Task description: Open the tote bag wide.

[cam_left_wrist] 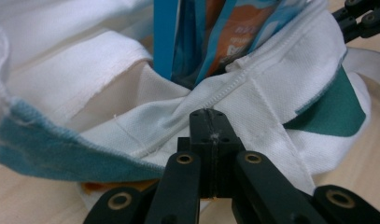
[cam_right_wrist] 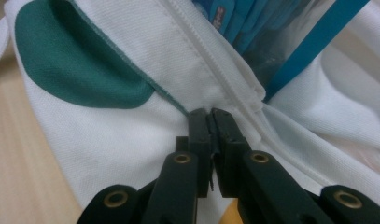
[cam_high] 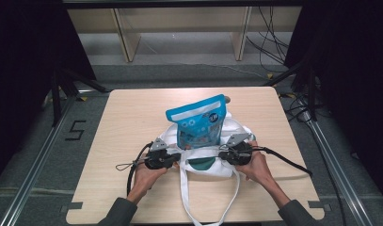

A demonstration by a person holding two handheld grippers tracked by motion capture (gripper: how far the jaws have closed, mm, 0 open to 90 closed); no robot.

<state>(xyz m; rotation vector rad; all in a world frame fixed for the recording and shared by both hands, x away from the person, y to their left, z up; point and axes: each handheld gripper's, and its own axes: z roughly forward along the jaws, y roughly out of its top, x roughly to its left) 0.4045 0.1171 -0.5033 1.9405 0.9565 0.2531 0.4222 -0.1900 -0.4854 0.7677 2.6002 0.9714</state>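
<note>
High view: you are holding the left gripper (cam_high: pixel 176 157) and the right gripper (cam_high: pixel 223 154) at the near rim of the white tote bag (cam_high: pixel 205 165) on the table (cam_high: pixel 132 117); the blue pouch (cam_high: pixel 198 123) is standing half out of the bag's mouth, just beyond and between the two claws; the bag's straps are trailing back toward you.

Left gripper view: your jaws are pressing together on the bag's stitched hem (cam_left_wrist: pixel 234 86); the pouch is rising just past the tips; a green patch (cam_left_wrist: pixel 334 109) is lying to the right.

Right gripper view: your jaws are pinching a fold of white cloth at the seam; the green patch is sitting up-left of the tips; the pouch is up-right.
</note>
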